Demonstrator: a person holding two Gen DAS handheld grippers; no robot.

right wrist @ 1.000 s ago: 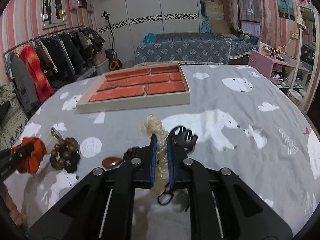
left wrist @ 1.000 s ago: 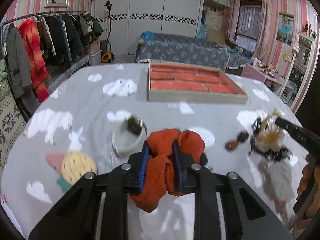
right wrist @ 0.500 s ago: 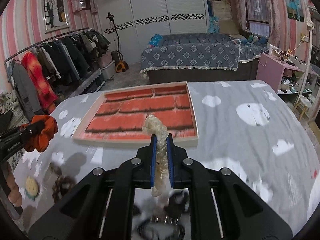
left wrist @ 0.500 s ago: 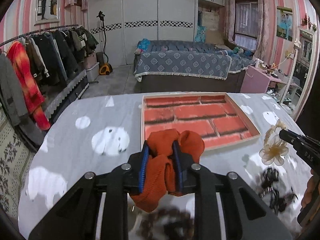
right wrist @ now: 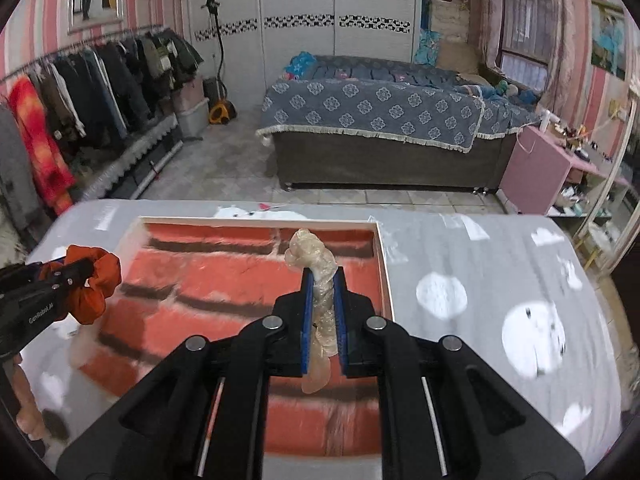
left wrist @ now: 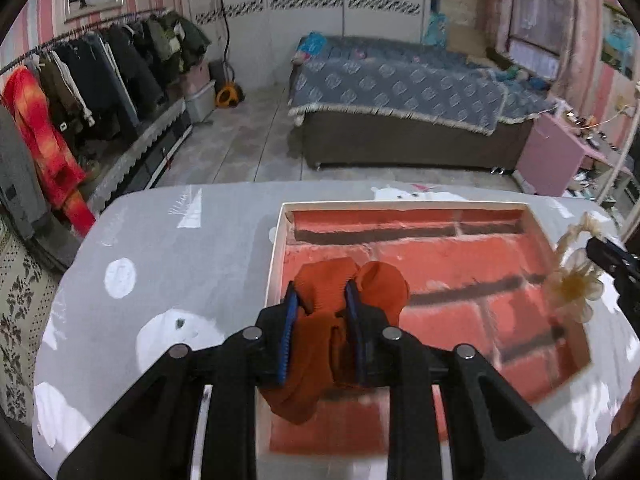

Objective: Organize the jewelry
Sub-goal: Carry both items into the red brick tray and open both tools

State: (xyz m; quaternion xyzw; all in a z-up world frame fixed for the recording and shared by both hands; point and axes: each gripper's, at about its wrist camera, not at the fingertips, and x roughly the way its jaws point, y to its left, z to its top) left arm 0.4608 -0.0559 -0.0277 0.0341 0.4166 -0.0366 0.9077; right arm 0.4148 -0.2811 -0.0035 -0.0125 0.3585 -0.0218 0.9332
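Observation:
My left gripper (left wrist: 320,300) is shut on an orange scrunchie (left wrist: 344,280) and holds it above the left part of the red brick-patterned tray (left wrist: 472,256). It also shows in the right wrist view (right wrist: 92,276). My right gripper (right wrist: 320,280) is shut on a cream flower hair piece (right wrist: 312,252) above the right part of the tray (right wrist: 220,288). The flower (left wrist: 574,284) shows at the right edge of the left wrist view.
The tray has a pale rim (right wrist: 382,264) and lies on a grey cloth with white spots (right wrist: 500,280). Beyond the table edge are a bed (right wrist: 372,120), a clothes rack (right wrist: 80,92) and a pink cabinet (right wrist: 536,164).
Both grippers have moved forward with their loads, from in front of the tray to above it. The loose items on the cloth have dropped out of view.

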